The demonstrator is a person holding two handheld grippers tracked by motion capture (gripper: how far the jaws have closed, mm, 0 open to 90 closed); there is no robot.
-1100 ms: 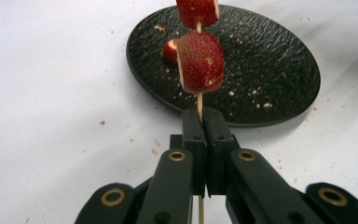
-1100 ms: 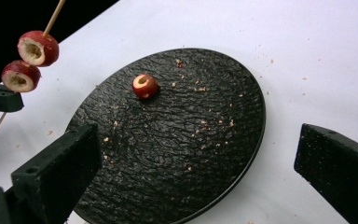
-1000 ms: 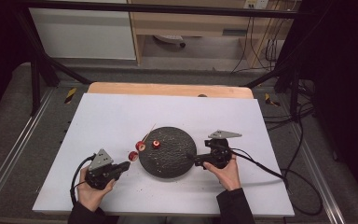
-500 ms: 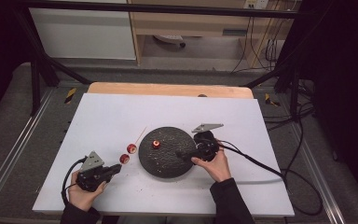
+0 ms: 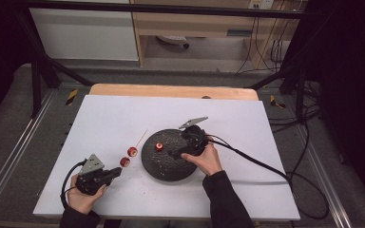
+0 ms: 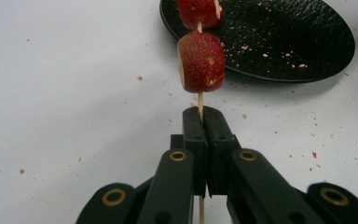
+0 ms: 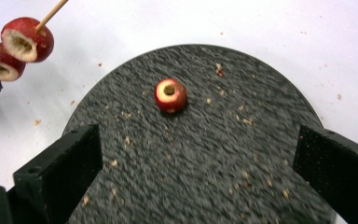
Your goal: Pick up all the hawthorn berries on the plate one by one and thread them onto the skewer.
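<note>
A white sheet-covered tabletop [image 5: 228, 114] stands on grey carpet floor [image 5: 14, 118]; a pale wooden cabinet [image 5: 195, 28] stands behind in dim light.

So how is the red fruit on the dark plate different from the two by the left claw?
The fruit on the plate lies loose, alone, its cored hole facing up. The two skewered fruits are threaded on a thin wooden stick that the left claw pinches shut, held beside the plate. The right claw is open over the plate. All three are red and cored.
</note>
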